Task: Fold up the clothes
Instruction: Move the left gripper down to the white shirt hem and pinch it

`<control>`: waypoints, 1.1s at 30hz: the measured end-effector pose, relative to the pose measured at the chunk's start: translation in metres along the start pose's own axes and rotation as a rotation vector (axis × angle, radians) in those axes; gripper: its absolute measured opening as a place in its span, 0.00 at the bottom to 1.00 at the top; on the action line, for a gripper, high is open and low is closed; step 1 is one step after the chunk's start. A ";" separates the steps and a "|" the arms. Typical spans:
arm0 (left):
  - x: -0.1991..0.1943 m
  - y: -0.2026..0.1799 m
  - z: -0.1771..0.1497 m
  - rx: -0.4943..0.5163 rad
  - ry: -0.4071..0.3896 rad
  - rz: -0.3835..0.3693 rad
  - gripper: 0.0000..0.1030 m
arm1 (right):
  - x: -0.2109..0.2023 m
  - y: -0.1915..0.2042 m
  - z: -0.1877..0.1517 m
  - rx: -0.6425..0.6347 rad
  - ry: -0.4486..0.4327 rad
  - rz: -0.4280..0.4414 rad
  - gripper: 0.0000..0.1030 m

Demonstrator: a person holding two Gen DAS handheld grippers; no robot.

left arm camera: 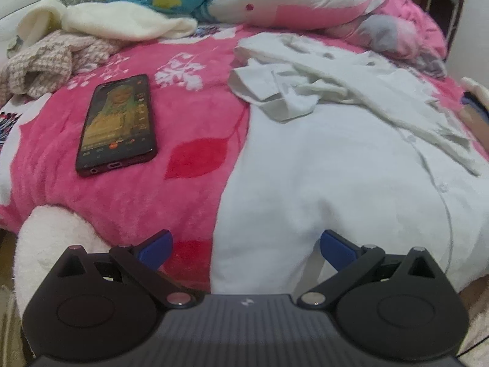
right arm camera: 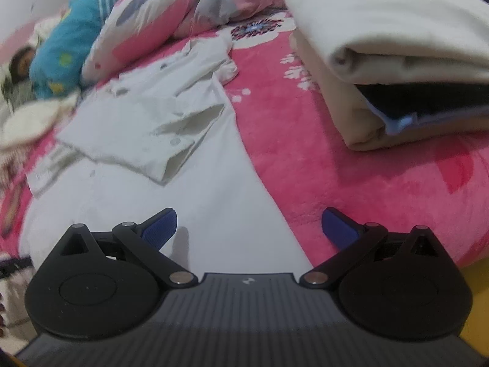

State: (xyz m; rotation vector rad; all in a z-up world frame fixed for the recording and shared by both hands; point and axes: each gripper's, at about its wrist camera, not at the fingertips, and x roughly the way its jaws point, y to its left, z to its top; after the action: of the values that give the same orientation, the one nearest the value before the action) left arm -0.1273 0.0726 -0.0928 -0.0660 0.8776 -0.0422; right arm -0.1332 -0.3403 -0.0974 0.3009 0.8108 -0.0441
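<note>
Two grippers are in my hands, and both are spread wide with nothing in them. My left gripper (left arm camera: 246, 249) hangs over the near hem of the white shirt (left arm camera: 336, 165). My right gripper (right arm camera: 249, 227) hangs over the shirt's near right edge. The shirt lies flat on the pink blanket (left arm camera: 183, 128). It runs long from near to far, collar at the far end. A phone (left arm camera: 117, 124) lies to its left. A stack of folded clothes (right arm camera: 397, 61) sits to its right.
</note>
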 end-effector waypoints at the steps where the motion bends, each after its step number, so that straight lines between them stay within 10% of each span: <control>1: -0.001 0.001 -0.001 -0.001 -0.003 -0.008 1.00 | 0.002 0.004 0.001 -0.025 0.011 -0.016 0.99; 11: -0.011 0.006 -0.017 0.021 -0.052 -0.138 0.99 | 0.003 0.008 0.000 -0.103 0.033 -0.034 0.99; 25: 0.001 0.028 -0.012 0.013 0.013 -0.205 0.56 | 0.002 0.007 -0.002 -0.120 0.023 -0.010 0.99; 33: 0.007 0.043 -0.008 -0.117 0.002 -0.254 0.54 | 0.004 0.008 -0.003 -0.121 0.014 -0.019 0.99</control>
State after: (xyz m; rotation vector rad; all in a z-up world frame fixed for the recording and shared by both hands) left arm -0.1283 0.1149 -0.1064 -0.2864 0.8689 -0.2287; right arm -0.1310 -0.3316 -0.1001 0.1799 0.8265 -0.0104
